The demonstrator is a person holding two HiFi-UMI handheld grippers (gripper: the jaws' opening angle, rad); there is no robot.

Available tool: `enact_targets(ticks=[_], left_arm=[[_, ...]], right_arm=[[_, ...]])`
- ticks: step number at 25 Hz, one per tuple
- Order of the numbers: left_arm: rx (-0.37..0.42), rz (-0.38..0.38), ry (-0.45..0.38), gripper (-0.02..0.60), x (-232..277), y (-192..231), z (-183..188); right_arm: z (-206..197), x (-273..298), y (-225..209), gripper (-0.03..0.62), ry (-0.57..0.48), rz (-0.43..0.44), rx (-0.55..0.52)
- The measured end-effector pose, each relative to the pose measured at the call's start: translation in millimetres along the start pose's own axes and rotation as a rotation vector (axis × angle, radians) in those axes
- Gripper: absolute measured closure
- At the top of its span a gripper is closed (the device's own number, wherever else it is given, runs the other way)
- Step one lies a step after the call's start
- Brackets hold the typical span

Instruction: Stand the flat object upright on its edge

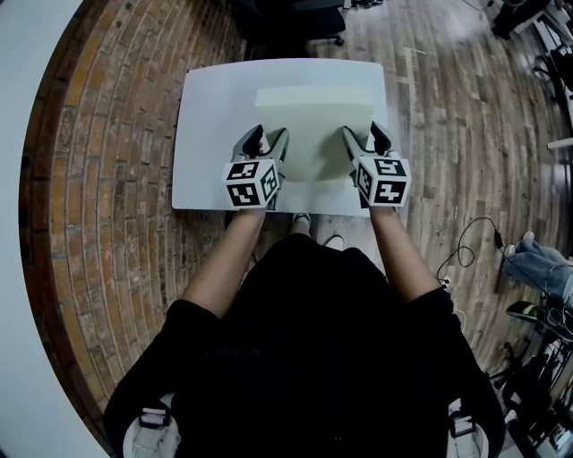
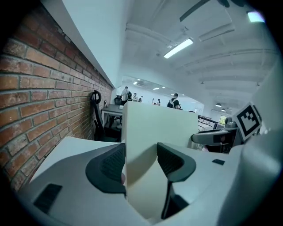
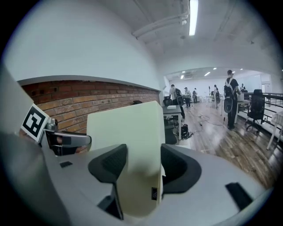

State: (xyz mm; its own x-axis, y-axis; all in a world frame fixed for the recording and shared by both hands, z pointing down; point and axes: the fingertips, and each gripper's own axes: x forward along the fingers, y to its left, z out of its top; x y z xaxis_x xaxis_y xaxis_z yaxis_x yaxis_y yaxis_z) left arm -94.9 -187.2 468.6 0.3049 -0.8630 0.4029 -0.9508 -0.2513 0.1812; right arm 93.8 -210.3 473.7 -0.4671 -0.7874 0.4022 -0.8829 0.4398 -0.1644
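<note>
**While both grippers clamped it, pale slab was held over white table**

Whether the slab [image 1: 313, 134] touched the table [image 1: 204, 134] anywhere could not be told. From the head view its far side showed only as a lighter band, and its underside was hidden. Its near corners were covered by the jaws and by the marker cubes [image 1: 252, 183] in front of them. A small dark label [image 3: 154, 193] sat on the slab's narrow side in the right gripper view, its print too small to read.

What did show was a thick, flat, cream-coloured slab with square edges, spanning the middle of the white table.

The left gripper [image 1: 267, 143] was closed on its left side and the right gripper [image 1: 365, 141] on its right side. Each pair of pads pressed against opposite faces, with the slab's thickness filling the gap. In both gripper views the slab reached away from the jaws and blocked part of the room beyond.

Beside the table, a brick floor [image 1: 98, 224] lay to the left and wooden planks [image 1: 448, 134] to the right. A dark chair [image 1: 295, 22] past the far edge was cut off by the frame.
</note>
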Motion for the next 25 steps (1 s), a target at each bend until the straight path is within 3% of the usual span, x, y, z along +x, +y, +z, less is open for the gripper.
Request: enact_targets(ticks=[14,25], left_arm=[[0.069,0.019,-0.223,0.344,-35,-18,11],[0.143,0.006,-0.329,0.344,-30,-7,13]], right_arm=[[11,-32,11,0.339,-0.195,0.057,-0.087],[7,-20,18,0.349,-0.282,0.079,-0.146]])
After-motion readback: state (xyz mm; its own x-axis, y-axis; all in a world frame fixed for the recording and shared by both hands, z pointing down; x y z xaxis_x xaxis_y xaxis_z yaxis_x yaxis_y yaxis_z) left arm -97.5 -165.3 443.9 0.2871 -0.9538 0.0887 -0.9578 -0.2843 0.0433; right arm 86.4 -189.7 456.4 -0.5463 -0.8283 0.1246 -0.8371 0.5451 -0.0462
